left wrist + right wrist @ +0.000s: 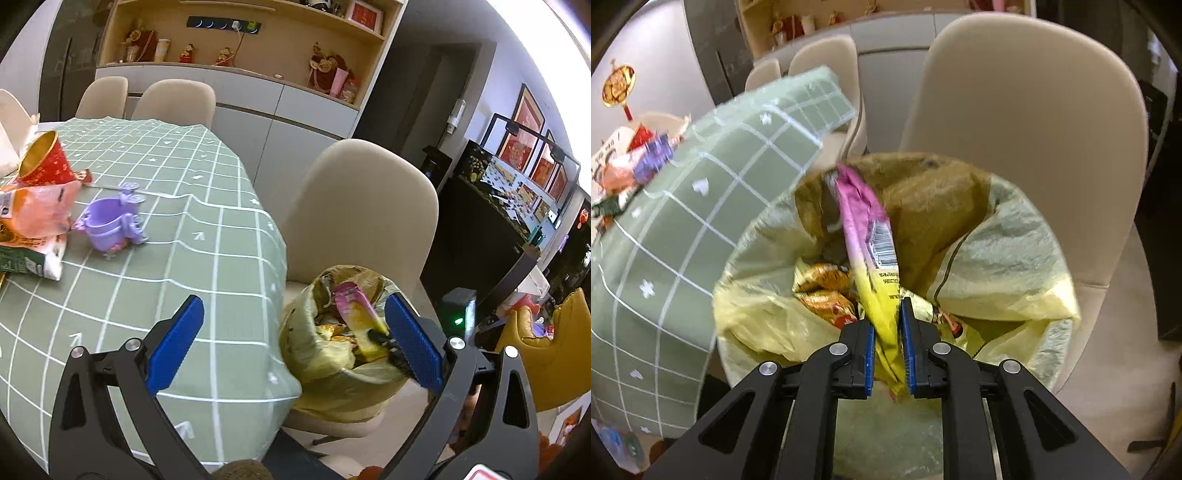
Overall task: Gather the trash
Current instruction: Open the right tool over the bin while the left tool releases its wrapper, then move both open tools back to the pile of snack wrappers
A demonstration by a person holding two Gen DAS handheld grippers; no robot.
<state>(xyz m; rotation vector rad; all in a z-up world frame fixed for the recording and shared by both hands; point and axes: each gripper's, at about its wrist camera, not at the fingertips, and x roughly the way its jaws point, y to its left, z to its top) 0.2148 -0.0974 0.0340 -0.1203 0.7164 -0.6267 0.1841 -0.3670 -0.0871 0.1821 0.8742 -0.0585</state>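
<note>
Our right tool (888,332) pinches a pink-and-yellow wrapper (866,236) over the lined bin (1008,266) (on a beige chair (364,206)); our left tool (293,332) hangs spread beside the green-checked surface (192,221).

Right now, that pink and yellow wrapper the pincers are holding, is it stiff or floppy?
Probably floppy and light: the pink and yellow wrapper bends and creases above the right gripper, which pinches it over the bin bag. Its glossy film looks slippery, so it may slide out once released.

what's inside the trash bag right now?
In the trash bag: orange-gold wrappers, plus the pink-yellow wrapper that the right gripper grips. Deeper contents are covered.
</note>
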